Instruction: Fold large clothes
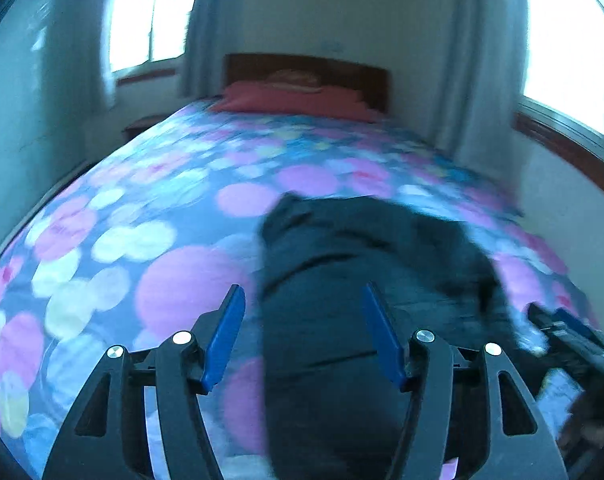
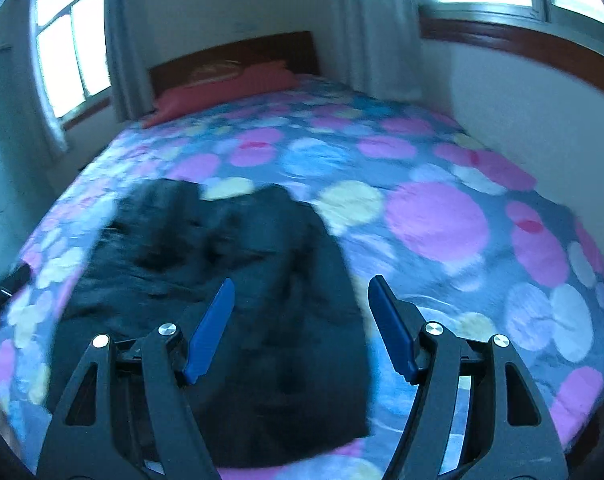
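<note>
While both grippers (left (image 1: 304,334), right (image 2: 302,328)) gape empty, dark rumpled garment (image 2: 221,280), dotted bedspread (image 2: 434,216), 2 blue pads each

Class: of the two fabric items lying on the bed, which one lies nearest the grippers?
The dark garment, spread directly below both grippers; the red pillow lies far off by the headboard.

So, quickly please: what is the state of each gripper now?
Left gripper: open, holding nothing, above the dark garment.
Right gripper: open, holding nothing.
</note>
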The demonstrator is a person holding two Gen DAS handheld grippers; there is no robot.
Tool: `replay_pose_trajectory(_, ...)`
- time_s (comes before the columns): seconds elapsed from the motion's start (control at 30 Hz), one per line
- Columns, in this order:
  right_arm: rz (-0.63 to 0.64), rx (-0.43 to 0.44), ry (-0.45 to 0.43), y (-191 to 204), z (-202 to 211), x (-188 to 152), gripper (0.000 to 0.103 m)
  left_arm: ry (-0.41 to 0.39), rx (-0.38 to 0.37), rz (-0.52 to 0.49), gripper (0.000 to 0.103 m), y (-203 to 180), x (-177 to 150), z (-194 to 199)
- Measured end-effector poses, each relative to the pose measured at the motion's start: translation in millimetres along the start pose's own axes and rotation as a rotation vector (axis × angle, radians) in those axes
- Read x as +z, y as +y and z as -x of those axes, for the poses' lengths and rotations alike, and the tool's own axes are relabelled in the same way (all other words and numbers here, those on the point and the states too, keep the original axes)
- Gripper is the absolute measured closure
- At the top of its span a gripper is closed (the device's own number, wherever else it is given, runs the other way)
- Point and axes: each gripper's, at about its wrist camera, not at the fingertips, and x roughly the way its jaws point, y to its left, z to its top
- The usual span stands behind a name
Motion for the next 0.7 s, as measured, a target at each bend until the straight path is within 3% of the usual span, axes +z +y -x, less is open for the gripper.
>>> replay_pose_trajectory(0.13, 0.030, 0.060, 0.028, 28.8, -6.3, 4.9, 0.033, 0.038, 0.038, 0.071, 0.043, 35.7, -8.7, -14.2)
replay_pose_trajectory(0.33, 0.094, 0.070, 0.038, 62.4, -10.1, 10.1, 0.031, 0.071, 0.037, 0.066, 0.043, 47.3, -21.0, -26.5)
replay_pose_trajectory(0.37, 0.104, 0.066, 0.051, 65.6, -13.8, 10.2, 0.027, 0.072, 0.035, 0.068, 0.043, 48.8, -22.7, -27.5)
replay_pose_trajectory(0.6, 0.111, 0.046, 0.210, 64.5, -61.2, -4.5, 0.027, 0.086, 0.024, 0.085, 0.043, 55.1, -26.3, -33.2)
replay_pose_trajectory(0.63, 0.097, 0.064, 0.228, 62.2, -65.8, -7.9, 0.034, 0.088, 0.026, 0.085, 0.043, 55.9, -27.3, -34.2)
replay_pose_trajectory(0.7, 0.066, 0.141, 0.267, 59.8, -72.0, -13.1, 0.063, 0.098, 0.022, 0.088, 0.043, 56.6, -29.3, -36.9)
